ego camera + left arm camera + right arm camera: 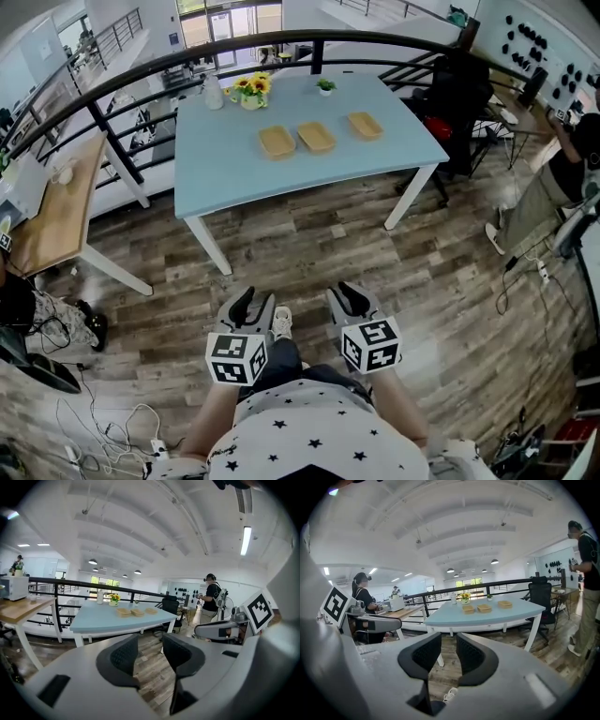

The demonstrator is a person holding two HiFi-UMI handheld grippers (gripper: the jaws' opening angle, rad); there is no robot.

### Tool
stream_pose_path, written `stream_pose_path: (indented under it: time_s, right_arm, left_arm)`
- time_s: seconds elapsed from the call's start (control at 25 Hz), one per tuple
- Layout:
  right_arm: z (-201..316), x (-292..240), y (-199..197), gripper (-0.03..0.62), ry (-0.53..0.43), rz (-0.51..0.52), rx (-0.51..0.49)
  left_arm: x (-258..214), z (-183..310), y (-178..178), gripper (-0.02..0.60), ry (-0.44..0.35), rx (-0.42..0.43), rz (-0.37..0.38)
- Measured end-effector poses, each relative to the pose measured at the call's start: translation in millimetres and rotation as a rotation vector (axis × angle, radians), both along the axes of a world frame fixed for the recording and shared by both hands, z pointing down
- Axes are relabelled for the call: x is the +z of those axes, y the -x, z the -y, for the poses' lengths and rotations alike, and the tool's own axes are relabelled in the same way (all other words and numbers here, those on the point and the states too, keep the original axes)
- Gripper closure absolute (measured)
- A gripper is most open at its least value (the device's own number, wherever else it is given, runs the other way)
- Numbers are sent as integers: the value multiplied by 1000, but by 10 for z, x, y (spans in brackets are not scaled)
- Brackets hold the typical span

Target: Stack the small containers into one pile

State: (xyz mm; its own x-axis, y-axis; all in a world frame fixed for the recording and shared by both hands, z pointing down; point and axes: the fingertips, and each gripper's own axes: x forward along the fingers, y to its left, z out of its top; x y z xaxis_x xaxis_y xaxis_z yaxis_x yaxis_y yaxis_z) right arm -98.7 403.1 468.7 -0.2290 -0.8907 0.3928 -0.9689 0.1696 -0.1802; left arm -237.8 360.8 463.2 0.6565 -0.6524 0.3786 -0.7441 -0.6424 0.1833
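Three shallow tan containers (316,137) sit side by side, not touching, on a light blue table (225,169) at twelve o'clock across the wooden floor. Close to the person, the left gripper (251,302) at seven o'clock and the right gripper (348,296) at five o'clock both have their jaws parted, grasping nothing.

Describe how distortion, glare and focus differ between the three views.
Head view: fisheye bends the black railing into an arc. Left gripper view: dark round vignette; the ceiling lamp glares white. Right gripper view: same vignette; the blue table is sharp.
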Motion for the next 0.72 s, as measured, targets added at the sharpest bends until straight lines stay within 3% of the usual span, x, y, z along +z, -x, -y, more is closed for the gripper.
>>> stream_pose_path:
  time_s: [0.44, 0.72]
  right_arm:
    - [588, 67, -245, 422, 11, -4, -10]
    - [1164, 24, -455, 404, 10, -13, -10]
  left_arm:
    - [59, 592, -270, 362, 1, 1, -17]
    - [59, 1168, -450, 351, 6, 0, -24]
